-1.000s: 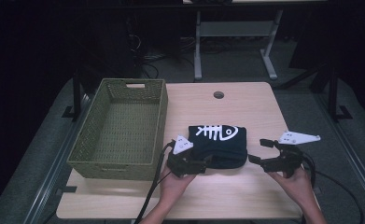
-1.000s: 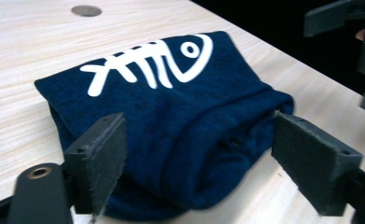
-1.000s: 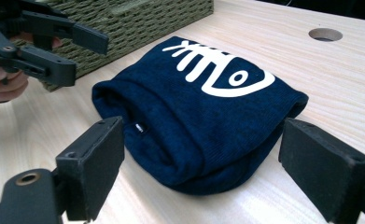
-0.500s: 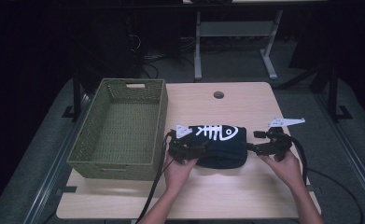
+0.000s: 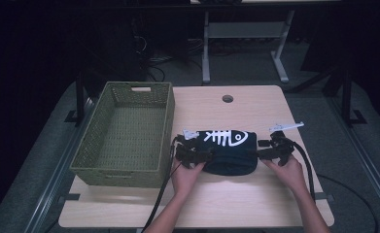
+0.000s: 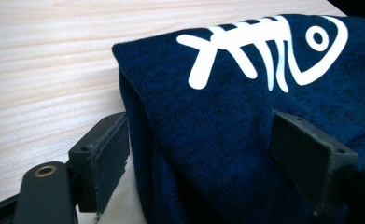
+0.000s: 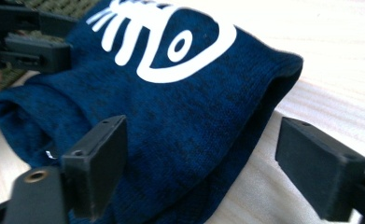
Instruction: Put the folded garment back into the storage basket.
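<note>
Both my hands have come in from the near edge of the pale wood-grain worktop (image 5: 255, 199) to the two short ends of the folded dark-blue knit garment with a white fish-skeleton print (image 5: 229, 150), which has kept its place just right of the olive-green woven basket (image 5: 124, 133). A second ago the grippers stood short of the garment; now each straddles an end.

My left gripper (image 6: 217, 149) stands wide, one pad beside the folded edge and the other against the top face, not yet pinching. My right gripper (image 7: 217, 163) has just begun closing from full spread, with the garment's rounded corner between the jaws; the far pad stands clear over bare wood, so there is no grip yet.

In my judgement, this is the approach to a two-ended lift toward the empty basket.

The garment is soft, heathered knit, folded into a thick rounded bundle. The print is smooth and flat. The basket is rectangular, tightly woven, with a handle slot.
</note>
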